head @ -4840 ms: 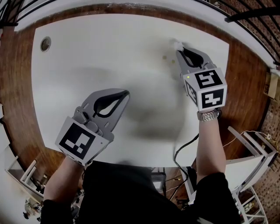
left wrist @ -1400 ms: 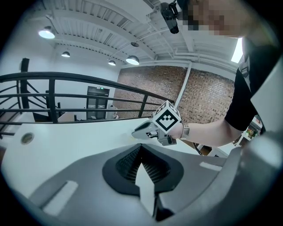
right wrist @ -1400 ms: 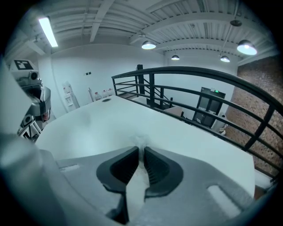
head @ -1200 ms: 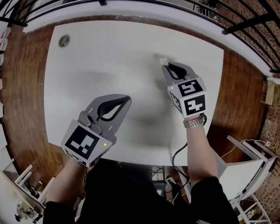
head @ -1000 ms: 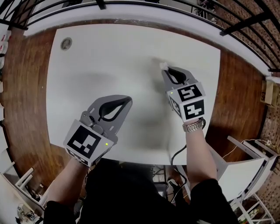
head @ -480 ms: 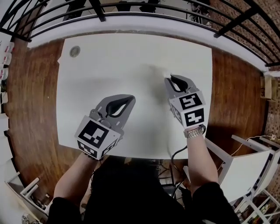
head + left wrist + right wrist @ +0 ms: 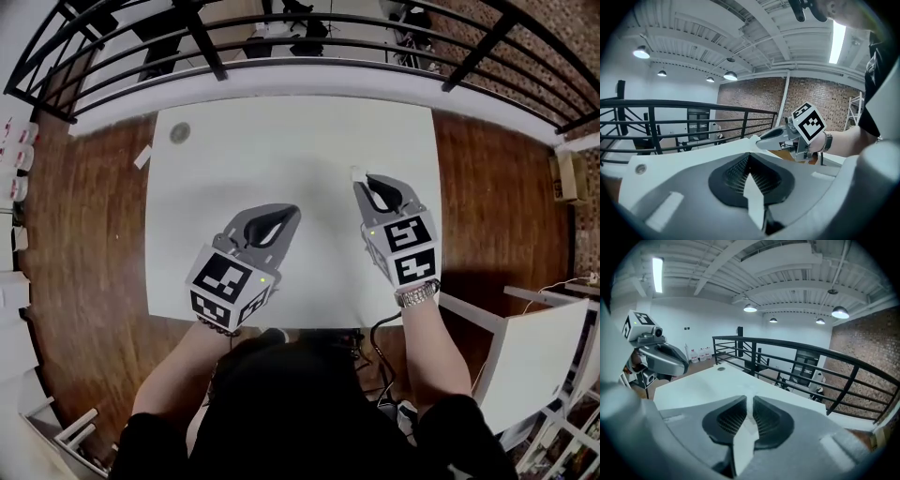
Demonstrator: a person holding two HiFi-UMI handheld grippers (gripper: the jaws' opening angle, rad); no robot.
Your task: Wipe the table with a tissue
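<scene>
Two grey plastic grippers. Left gripper point(image 7: 292, 211): jaws together, empty. Right gripper point(image 7: 362, 181): jaws clamped on one crumpled white tissue point(image 7: 355, 172) at their tip, over one smooth, white, rectangular table point(image 7: 281, 141). One round grommet point(image 7: 179, 132) in the table's far-left corner.

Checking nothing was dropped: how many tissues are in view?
1: a tissue pinched at the tip of the right hand-held gripper, over the right half of the table. No other shows on the table, though part of it is covered.
</scene>
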